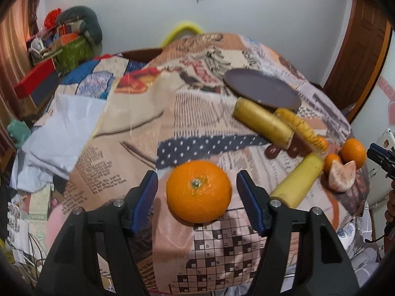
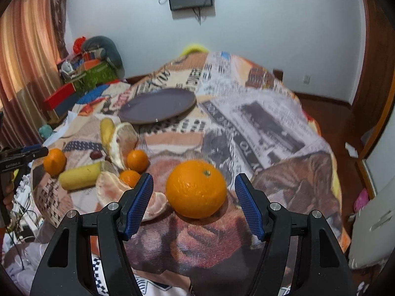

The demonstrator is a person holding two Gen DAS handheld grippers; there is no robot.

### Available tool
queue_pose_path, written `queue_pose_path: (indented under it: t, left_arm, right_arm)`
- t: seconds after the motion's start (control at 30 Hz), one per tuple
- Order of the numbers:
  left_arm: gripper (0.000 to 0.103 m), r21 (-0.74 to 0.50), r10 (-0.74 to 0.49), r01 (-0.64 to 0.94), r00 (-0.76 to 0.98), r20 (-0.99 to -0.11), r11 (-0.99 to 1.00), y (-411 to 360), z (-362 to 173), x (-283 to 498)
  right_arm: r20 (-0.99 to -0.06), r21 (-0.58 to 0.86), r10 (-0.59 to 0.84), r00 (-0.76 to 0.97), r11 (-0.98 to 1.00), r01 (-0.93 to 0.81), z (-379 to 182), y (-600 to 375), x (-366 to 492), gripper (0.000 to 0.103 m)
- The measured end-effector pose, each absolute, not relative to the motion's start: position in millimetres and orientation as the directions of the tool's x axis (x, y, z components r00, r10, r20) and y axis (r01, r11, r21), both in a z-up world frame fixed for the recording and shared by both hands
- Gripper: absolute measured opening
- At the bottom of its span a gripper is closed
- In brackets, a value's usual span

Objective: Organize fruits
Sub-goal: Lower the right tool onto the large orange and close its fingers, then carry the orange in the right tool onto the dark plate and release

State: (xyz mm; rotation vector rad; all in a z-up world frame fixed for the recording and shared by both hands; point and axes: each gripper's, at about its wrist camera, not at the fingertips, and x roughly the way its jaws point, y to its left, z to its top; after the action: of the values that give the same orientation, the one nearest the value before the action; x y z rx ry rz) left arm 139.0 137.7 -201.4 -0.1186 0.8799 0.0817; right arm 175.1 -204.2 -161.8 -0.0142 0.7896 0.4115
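Both grippers stand with their jaws apart, and each has an orange framed between its blue pads without touching it. My left gripper (image 1: 197, 192) brackets a large orange (image 1: 199, 191) near the front edge of the bench, toward its left end; my right gripper (image 2: 193, 192) brackets another large orange (image 2: 196, 189) near the front edge further right. Neither fruit is lifted; both sit on the patterned cloth (image 2: 259, 123).

Between the two oranges lies the rest of the fruit, loosely heaped: a banana piece (image 2: 80, 175), peeled citrus segments (image 2: 108, 187) just beside it, two small mandarins (image 2: 137, 160) close together, a third orange (image 2: 54, 160) at the left of the heap near my left gripper's tip, and a second banana (image 2: 106, 129) with an opened peel (image 2: 124, 137) behind. A couple of dark, date-like fruits (image 2: 95, 154) lie among them; I cannot say for sure what they are.

Behind the heap, toward the back edge of the bench, the dark plate (image 2: 158, 106) lies bare, apart from the fruit.

I judge the task as barely begun: nothing is on the plate, and every fruit is loose on the cloth. If the plate is the intended place, all of it remains to be moved, starting with these two oranges once I close on them.
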Motion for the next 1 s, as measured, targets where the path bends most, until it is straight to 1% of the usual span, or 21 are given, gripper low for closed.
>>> queue_pose_path:
  t: [0.07, 0.1, 0.2, 0.3, 0.53, 0.63, 0.7, 0.87, 1.0]
  left_arm:
    - [0.067, -0.075, 0.019, -0.125, 0.62, -0.785, 0.989, 139, -210, 142]
    - [0.071, -0.085, 0.011, -0.126, 0.615, -0.788, 0.988, 140, -213, 143]
    - [0.076, -0.108, -0.001, -0.138, 0.611, -0.791, 0.985, 144, -220, 145]
    - [0.077, -0.113, -0.009, -0.136, 0.6, -0.8, 0.984, 143, -225, 149]
    - [0.077, -0.113, -0.007, -0.152, 0.565, -0.825, 0.982, 143, -242, 160]
    - [0.075, -0.113, -0.009, -0.147, 0.568, -0.823, 0.983, 142, -242, 160]
    - [0.066, -0.119, -0.022, -0.134, 0.57, -0.821, 0.984, 141, -240, 160]
    - [0.065, -0.099, -0.007, -0.132, 0.568, -0.823, 0.986, 138, -236, 160]
    - [0.065, -0.118, -0.022, -0.128, 0.581, -0.814, 0.985, 137, -228, 159]
  right_arm:
    - [-0.709, 0.161, 0.358, 0.607, 0.921, -0.355, -169, -202, 180, 0.066]
    - [-0.717, 0.172, 0.361, 0.597, 0.921, -0.351, -173, -202, 183, 0.066]
    - [-0.739, 0.206, 0.372, 0.562, 0.919, -0.337, -183, -204, 190, 0.066]
    - [-0.742, 0.239, 0.396, 0.541, 0.91, -0.338, -188, -205, 193, 0.067]
    - [-0.746, 0.234, 0.398, 0.534, 0.907, -0.35, -191, -199, 200, 0.068]
    - [-0.753, 0.248, 0.411, 0.514, 0.901, -0.357, -194, -198, 204, 0.069]
    - [-0.757, 0.255, 0.416, 0.505, 0.898, -0.358, -196, -197, 207, 0.069]
    - [-0.758, 0.232, 0.401, 0.515, 0.903, -0.361, -194, -194, 205, 0.067]
    - [-0.756, 0.233, 0.398, 0.519, 0.905, -0.355, -191, -194, 205, 0.067]
